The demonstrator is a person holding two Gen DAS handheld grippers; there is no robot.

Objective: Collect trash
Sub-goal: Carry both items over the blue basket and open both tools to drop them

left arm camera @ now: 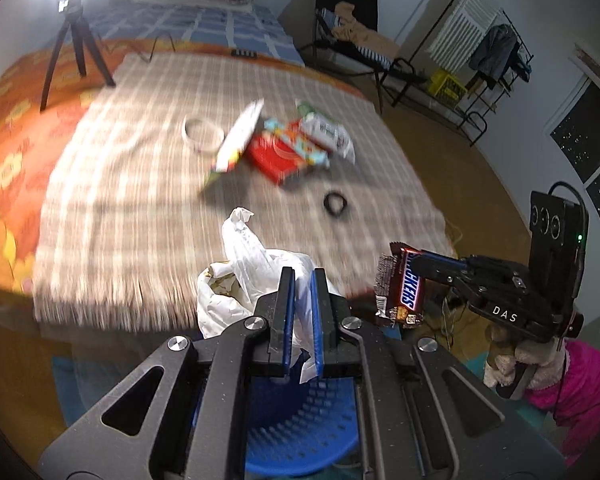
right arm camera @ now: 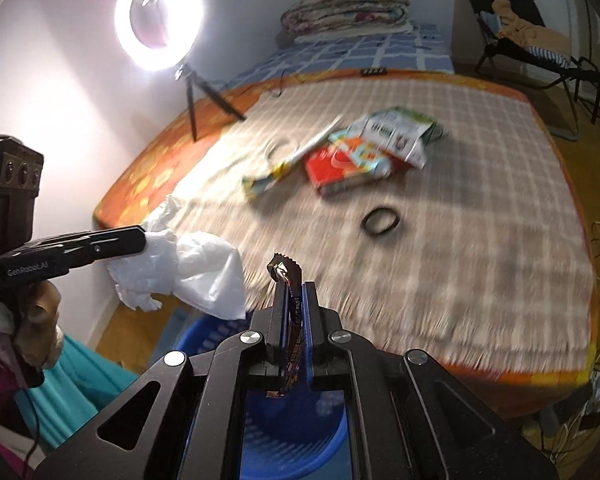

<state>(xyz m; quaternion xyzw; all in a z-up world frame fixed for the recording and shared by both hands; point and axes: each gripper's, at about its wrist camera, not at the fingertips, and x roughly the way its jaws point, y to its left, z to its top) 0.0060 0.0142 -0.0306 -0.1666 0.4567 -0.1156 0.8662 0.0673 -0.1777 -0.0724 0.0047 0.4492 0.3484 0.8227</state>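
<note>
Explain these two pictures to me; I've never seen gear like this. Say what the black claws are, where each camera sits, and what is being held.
These are hand-held tools: a person grips one two-finger claw in each hand. Each picture comes from a camera mounted on a claw, looking along its fingers.

In the left view, the left claw is shut on a crumpled white paper. In the right view, the right claw is shut on a Snickers wrapper.

A blue basket sits below both claws. On the checked bedspread lie more wrappers, a red packet and a black hair tie.

A lit ring light on a tripod stands on the bed.
</note>
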